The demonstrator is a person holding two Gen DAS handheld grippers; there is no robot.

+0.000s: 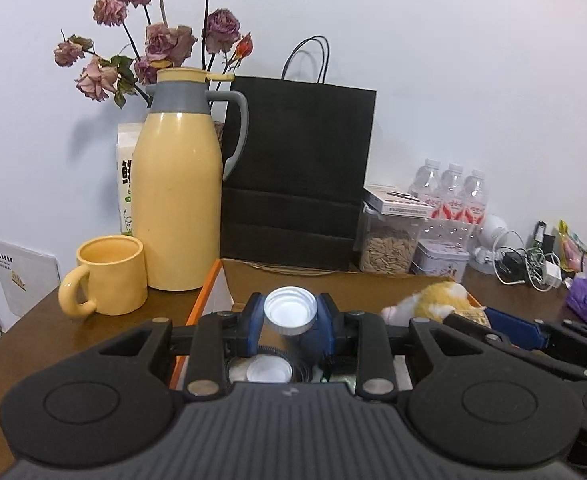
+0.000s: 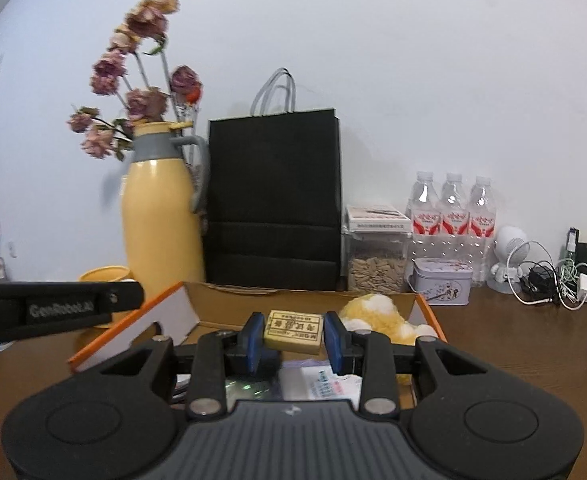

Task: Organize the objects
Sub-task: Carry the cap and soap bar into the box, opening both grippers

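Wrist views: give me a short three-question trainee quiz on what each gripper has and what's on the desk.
1. True or false: the left gripper holds a yellow mug.
2. What does the right gripper hold? A) tan block B) water bottle C) plush toy
3. Fill in: behind the open box stands a black paper ____.

Key:
1. False: it holds a round white cap; the mug sits on the desk.
2. A, the tan block.
3. bag.

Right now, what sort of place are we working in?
Probably a home desk or side table against a wall: a yellow thermos jug with dried roses, water bottles, and tangled chargers.
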